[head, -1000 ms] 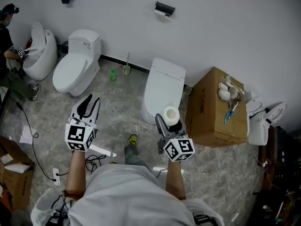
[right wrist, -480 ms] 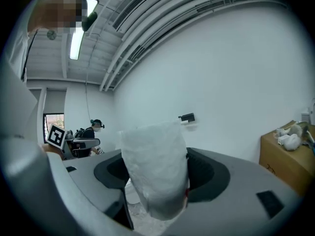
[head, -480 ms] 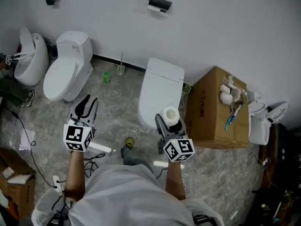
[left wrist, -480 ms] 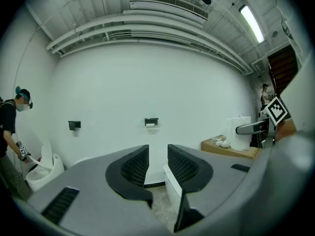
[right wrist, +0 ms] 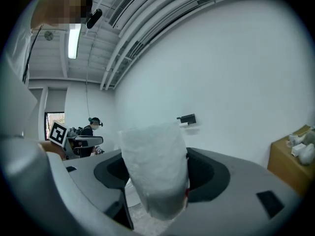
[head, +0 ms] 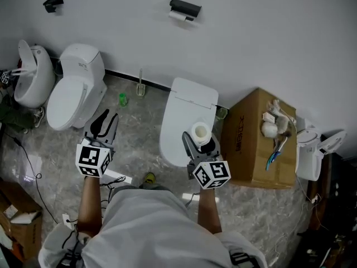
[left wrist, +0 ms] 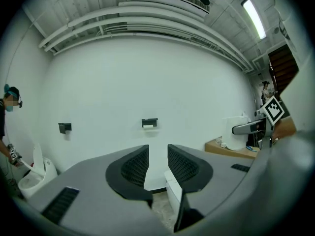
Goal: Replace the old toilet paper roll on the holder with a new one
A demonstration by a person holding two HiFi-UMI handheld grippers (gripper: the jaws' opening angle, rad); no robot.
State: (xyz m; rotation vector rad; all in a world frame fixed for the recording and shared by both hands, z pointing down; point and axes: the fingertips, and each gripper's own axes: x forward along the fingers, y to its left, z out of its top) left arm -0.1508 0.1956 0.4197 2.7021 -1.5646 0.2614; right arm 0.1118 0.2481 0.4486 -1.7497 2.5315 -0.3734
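Observation:
A black paper holder hangs on the white wall with a thin old roll under it. It also shows far ahead in the left gripper view as the holder, and in the right gripper view as the holder. My right gripper is shut on a full white toilet paper roll, held upright over the near end of a white toilet. The roll fills the space between the right jaws. My left gripper is open and empty, its jaws a narrow gap apart.
A cardboard box with small items on top stands right of the toilet. Another toilet and a second wall holder lie to the left. A brush and green bottle stand by the wall. Cables cross the floor.
Both grippers have moved forward toward the wall together. The toilet and the wall holder now lie closer, and the right gripper still carries the roll.

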